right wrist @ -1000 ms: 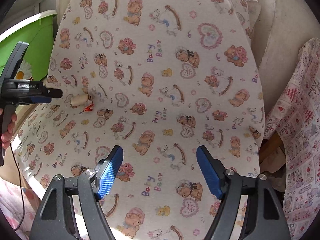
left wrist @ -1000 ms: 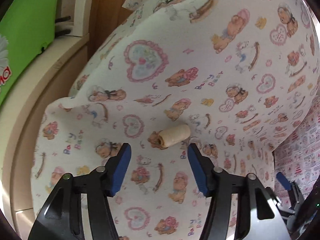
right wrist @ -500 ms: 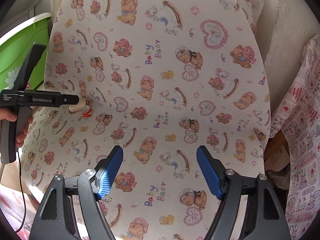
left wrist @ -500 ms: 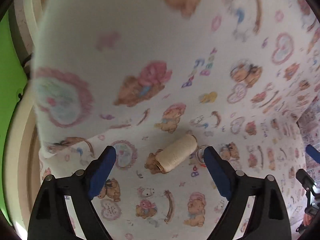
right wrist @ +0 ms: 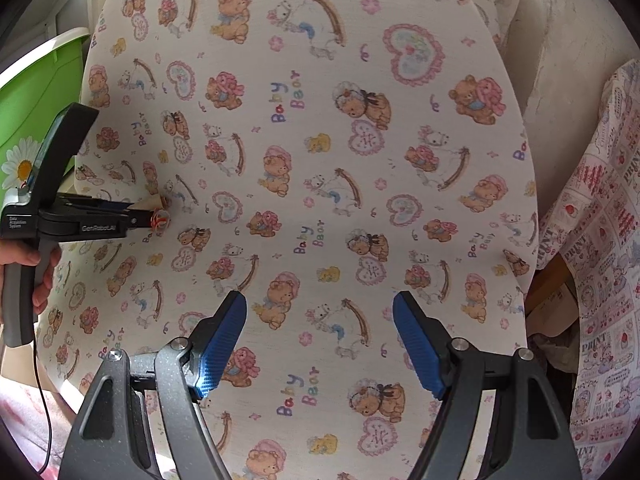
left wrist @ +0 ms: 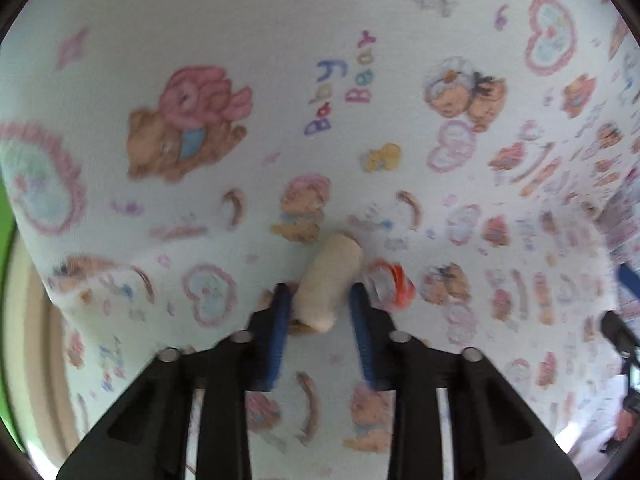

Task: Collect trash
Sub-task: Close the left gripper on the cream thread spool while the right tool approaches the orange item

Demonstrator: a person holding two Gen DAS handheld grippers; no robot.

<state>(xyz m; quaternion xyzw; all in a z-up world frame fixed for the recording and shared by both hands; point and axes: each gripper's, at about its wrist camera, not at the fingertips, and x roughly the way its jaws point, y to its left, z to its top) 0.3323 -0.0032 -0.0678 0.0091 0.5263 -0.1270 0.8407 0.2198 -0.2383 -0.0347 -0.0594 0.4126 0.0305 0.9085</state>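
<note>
1. step in hand looks like the grab itself: the left gripper (left wrist: 320, 300) has its blue pads on either side of a small beige roll (left wrist: 330, 284), which lies on the teddy-bear cloth (left wrist: 240, 60). the pads sit right at the roll's sides, but the left wrist view is blurred, so i can't tell if they're really squeezing it or just about to.
2. taking the roll as the landmark: a crumpled clear-and-orange scrap (left wrist: 390, 284) lies just beside it, outside the pad on that side. from the right wrist view the same scrap (right wrist: 159, 219) sits right at the left gripper's tip.
3. the right gripper (right wrist: 320, 336) hovers well apart from the roll, over bare cloth, fingers spread wide with nothing between them.
4. a green bin with a daisy on it (right wrist: 36, 92) stands off the cloth's edge, on the left gripper's side of the roll. my guess is that's where the trash goes, no proof though.
5. next move, i reckon: finish the pinch on the roll, lift it straight off the cloth without dragging the fabric, carry it over to that bin.
6. the scrap is the obvious next pick. it looks thin and flat, so probably a fiddlier grab.
</note>
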